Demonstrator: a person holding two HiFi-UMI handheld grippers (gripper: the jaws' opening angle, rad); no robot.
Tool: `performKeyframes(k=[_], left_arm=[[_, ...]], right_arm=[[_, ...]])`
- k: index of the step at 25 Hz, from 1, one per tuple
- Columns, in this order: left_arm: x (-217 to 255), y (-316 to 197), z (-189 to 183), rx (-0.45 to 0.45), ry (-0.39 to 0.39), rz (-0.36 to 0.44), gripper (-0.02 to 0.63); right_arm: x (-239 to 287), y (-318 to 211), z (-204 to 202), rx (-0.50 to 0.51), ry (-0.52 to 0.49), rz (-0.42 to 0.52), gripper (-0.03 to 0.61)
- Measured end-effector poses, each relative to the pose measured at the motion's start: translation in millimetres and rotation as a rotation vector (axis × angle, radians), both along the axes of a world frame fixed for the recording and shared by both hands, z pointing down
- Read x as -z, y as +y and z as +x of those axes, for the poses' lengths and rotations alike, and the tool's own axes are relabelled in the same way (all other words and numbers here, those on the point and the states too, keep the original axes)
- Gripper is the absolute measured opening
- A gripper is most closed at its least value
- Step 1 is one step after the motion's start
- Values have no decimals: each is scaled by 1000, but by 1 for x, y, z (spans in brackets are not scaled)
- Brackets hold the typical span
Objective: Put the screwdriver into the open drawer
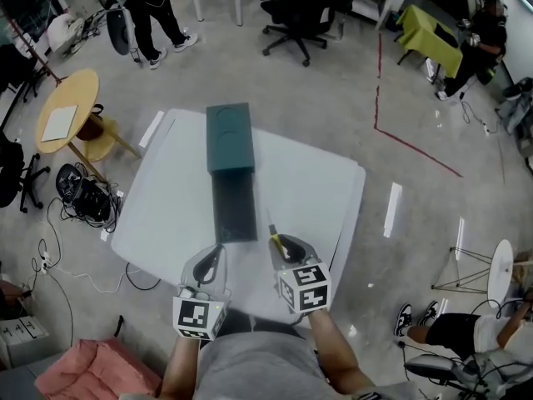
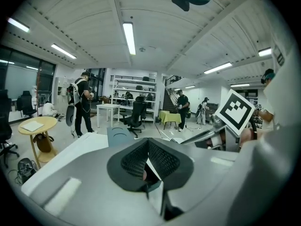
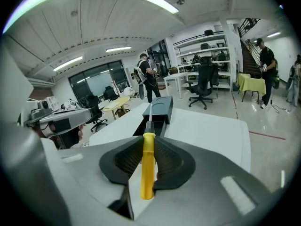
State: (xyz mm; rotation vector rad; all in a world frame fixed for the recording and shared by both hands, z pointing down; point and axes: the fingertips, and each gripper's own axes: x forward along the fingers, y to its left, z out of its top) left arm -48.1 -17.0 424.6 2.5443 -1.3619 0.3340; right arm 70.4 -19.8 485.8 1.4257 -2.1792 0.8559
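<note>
The white bench (image 1: 333, 198) has wide bare surface on both sides of the dark green cabinet (image 1: 230, 136). Its open drawer (image 1: 234, 211) runs toward the person and ends short of the bench's near edge. Both tongs hang above that edge. The left tongs (image 1: 216, 252) are just beside the drawer's near left corner and the right tongs (image 1: 286, 245) just beside its near right corner.

The head view shows only a sliver of yellow at the right tongs. The right gripper view shows them pinching the screwdriver (image 3: 148, 164) by its yellow handle, shaft pointing toward the drawer. The left gripper view shows its tongs pressed together with nothing between them.
</note>
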Motion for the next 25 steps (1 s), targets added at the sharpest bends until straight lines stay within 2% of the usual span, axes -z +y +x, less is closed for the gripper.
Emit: performKeyframes(k=[13,25], left_arm=[[-2,-8,-40,119,-11,7,11],[-30,-26,-76,134,-2,-65,11]], right_arm=[[-10,-20,-48,126,-20,-16,75],[-39,-49,-87,137,-22,-76,77]])
